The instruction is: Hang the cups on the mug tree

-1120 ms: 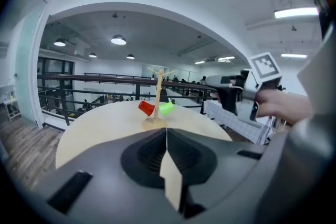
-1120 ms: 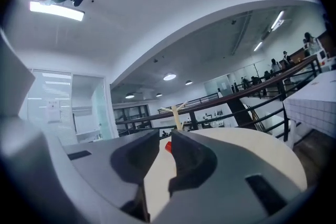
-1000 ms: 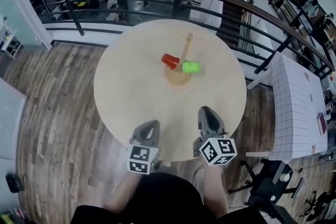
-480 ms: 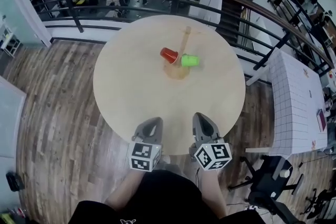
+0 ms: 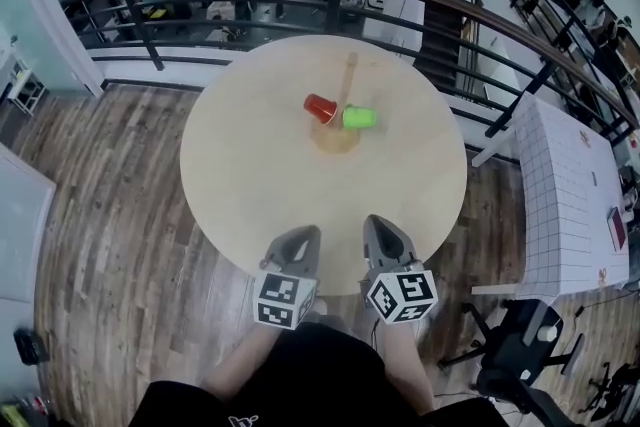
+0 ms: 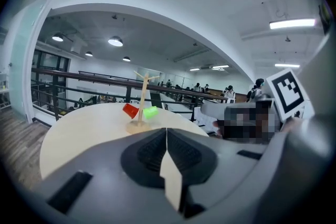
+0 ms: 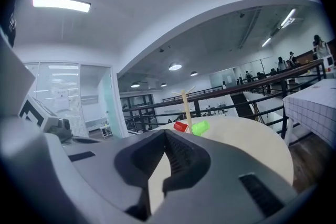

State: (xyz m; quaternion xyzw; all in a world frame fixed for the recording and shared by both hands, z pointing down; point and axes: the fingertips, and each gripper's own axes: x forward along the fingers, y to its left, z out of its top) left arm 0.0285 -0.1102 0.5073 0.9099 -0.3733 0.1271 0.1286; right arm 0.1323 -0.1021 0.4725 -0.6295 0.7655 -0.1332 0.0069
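Head view: a round table [image 5: 250, 165] is seen, and on its far half the wooden mug tree [image 5: 347, 90] stands upright. A red cup [image 5: 320, 108] is found just left of the stem and a green cup [image 5: 360, 118] just right of it. Both are carried low on the tree, clear of the table, so it is judged that they are already hung.

The left gripper [image 5: 298, 243] and the right gripper [image 5: 382, 233] are held side by side at the near edge of the table, well apart from the tree. In the left gripper view the fingers [image 6: 149, 152] are pressed fully together with nothing between them. In the right gripper view the fingers [image 7: 181, 157] are closed too, and nothing is held.

The cups look like small plastic ones. They are judged to be light, stiff enough for a firm pinch, a little slippery and not fragile. The best hold would be across the rim or the wall, so that the part meant for the peg is left free.

The long axis of each cup is slanted, leaning outward from the stem, red to the left and green to the right. Which end is the mouth cannot be told, because the cups are too small in all views.
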